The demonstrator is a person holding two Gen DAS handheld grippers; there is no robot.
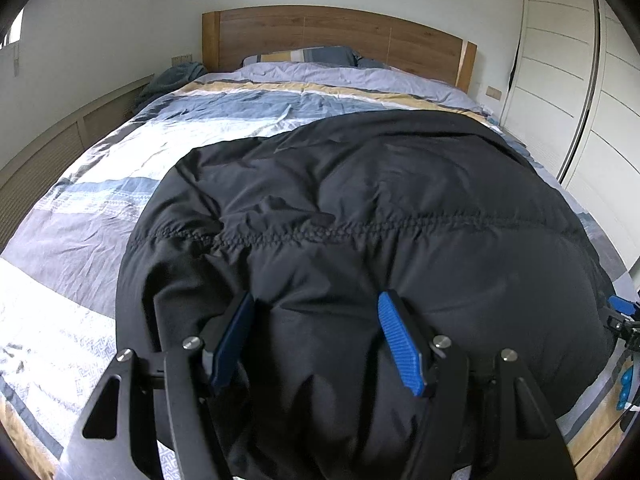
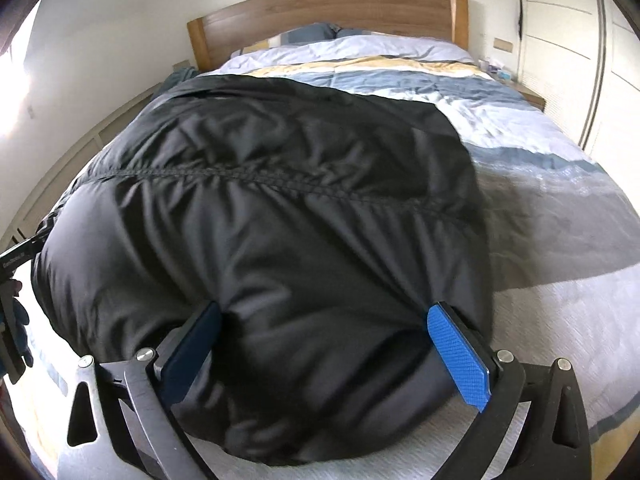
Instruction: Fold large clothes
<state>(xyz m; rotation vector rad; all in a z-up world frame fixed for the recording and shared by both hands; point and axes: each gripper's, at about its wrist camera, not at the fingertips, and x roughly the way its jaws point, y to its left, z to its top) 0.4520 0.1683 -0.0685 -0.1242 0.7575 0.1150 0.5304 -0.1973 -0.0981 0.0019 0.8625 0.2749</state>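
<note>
A large black padded jacket (image 1: 360, 220) lies on the bed, puffed up, with a gathered seam across its middle; it also fills the right wrist view (image 2: 260, 220). My left gripper (image 1: 316, 320) is open, its blue pads (image 1: 400, 344) straddling the jacket's near edge, the fabric bulging between the jaws. My right gripper (image 2: 324, 332) is open wide, its blue pads (image 2: 456, 360) on either side of the jacket's near right part. The right gripper also shows at the right edge of the left wrist view (image 1: 624, 320). The left gripper shows at the left edge of the right wrist view (image 2: 16, 264).
The bed has a striped blue, white and yellow duvet (image 1: 208, 120) and a wooden headboard (image 1: 340, 36) with pillows (image 1: 304, 56). A white wardrobe (image 1: 560, 80) stands to the right. A low cabinet (image 1: 48, 160) runs along the left wall.
</note>
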